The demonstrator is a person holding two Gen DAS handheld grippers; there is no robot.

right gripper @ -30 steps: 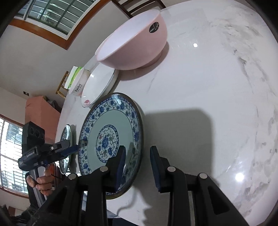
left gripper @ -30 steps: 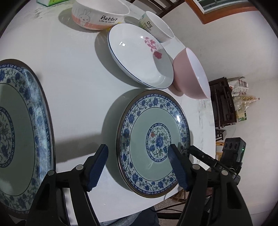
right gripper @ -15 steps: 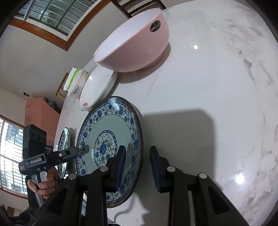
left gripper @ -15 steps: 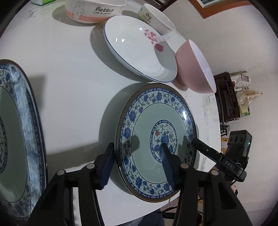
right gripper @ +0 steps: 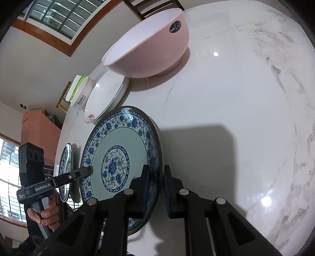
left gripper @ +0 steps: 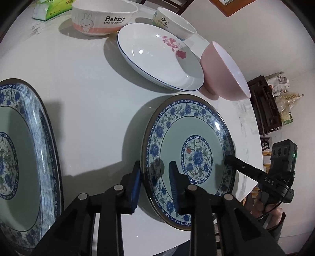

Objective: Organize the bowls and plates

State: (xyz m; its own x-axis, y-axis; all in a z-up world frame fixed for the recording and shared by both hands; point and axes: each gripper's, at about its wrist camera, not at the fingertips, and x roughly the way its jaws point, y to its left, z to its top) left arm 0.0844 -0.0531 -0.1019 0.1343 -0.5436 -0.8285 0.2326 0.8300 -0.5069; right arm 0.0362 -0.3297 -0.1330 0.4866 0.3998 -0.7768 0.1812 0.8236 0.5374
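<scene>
Between the blue pads of the left hand-held gripper [left gripper: 154,182], the near rim of the blue-patterned plate [left gripper: 189,157] is straddled, the jaws narrowed but contact not certain. At the opposite rim, the right hand-held gripper [right gripper: 155,189] is set likewise, nearly closed on the edge. The plate rests on the counter [left gripper: 88,94]. A two-sided grasp is judged under way; firm closure, then a level lift, is called for next.

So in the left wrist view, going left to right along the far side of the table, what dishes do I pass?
Green tissue pack → Rabbit bowl → white plate with the red flower → pink bowl. The Dog cup overlaps the plate, so I leave it out.
</scene>
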